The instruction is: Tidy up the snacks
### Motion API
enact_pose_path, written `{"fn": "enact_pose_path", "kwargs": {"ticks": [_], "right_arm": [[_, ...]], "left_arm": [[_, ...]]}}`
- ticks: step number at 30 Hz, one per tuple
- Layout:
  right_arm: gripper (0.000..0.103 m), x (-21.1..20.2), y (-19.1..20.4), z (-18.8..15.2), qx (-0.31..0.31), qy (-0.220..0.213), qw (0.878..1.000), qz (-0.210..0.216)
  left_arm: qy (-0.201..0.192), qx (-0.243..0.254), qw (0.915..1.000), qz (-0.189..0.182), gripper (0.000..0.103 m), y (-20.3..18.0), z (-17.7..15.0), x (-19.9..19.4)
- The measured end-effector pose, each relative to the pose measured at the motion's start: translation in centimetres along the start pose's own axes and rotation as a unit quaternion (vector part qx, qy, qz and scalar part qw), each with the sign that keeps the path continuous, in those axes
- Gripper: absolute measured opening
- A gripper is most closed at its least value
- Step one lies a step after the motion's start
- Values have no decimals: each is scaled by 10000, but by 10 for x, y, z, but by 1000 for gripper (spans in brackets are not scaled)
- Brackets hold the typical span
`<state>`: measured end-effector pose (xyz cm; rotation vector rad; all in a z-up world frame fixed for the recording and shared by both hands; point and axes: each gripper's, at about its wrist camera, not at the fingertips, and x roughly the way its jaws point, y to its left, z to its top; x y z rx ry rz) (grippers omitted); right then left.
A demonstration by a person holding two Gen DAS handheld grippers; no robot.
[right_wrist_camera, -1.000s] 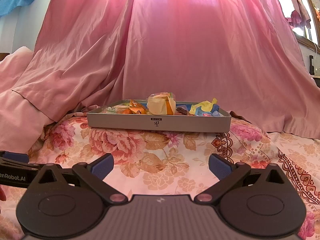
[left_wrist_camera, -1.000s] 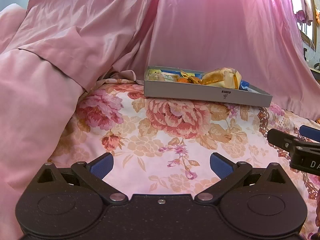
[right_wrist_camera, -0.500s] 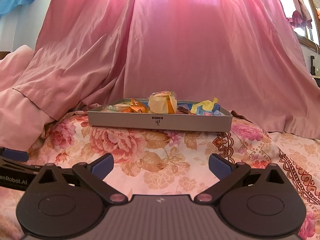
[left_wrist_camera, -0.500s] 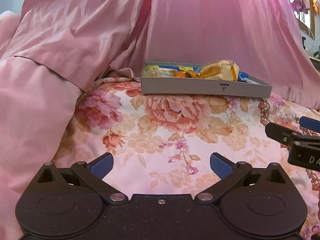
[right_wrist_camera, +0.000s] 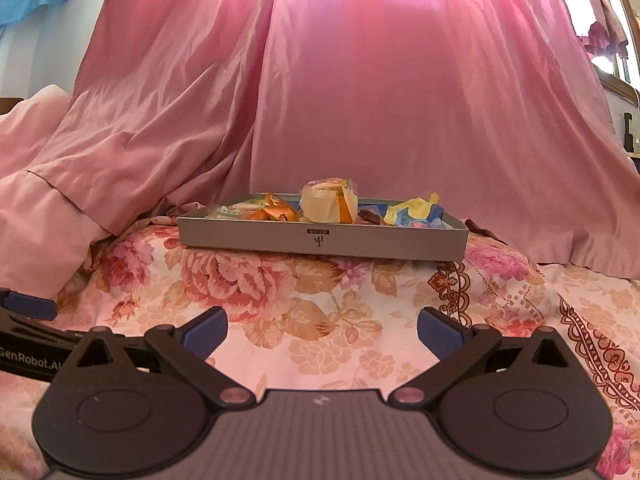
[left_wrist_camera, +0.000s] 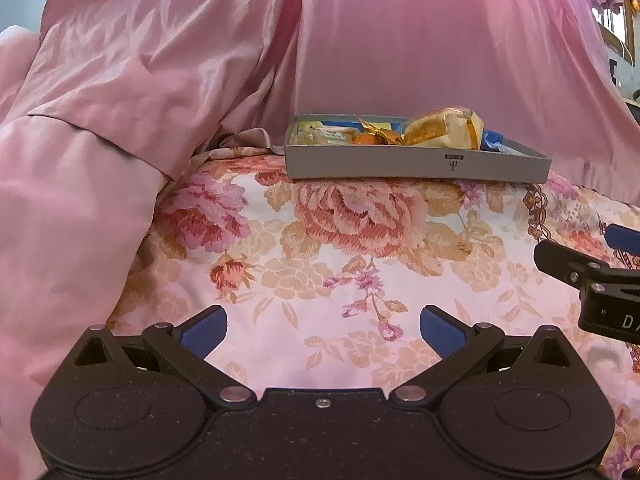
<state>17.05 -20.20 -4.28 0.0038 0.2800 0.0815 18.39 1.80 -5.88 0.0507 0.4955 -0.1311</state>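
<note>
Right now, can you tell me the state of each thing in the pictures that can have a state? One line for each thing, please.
Left hand-held gripper: open, empty, low over the bedspread.
Right hand-held gripper: open, empty, short of the tray.
Grey tray: uncovered, flat on the bedspread, holding snacks.
Big wrapped snack: in the tray, sticking up above its rim.
Yellow wrapper: in the tray, crumpled.
Floral bedspread: spread out, no snacks lying on it.

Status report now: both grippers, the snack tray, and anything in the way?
Left gripper open, empty. Right gripper open, empty. Grey tray of snacks ahead on floral bedspread, untouched. Nothing between grippers and tray.
</note>
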Motion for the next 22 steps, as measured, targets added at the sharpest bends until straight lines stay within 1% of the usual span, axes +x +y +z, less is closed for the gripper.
{"fn": "enact_pose_path", "kwargs": {"ticks": [22], "right_arm": [[103, 3, 1, -5, -19, 57, 10000, 48]], "left_arm": [[50, 11, 10000, -13, 102, -1, -2, 2]]}}
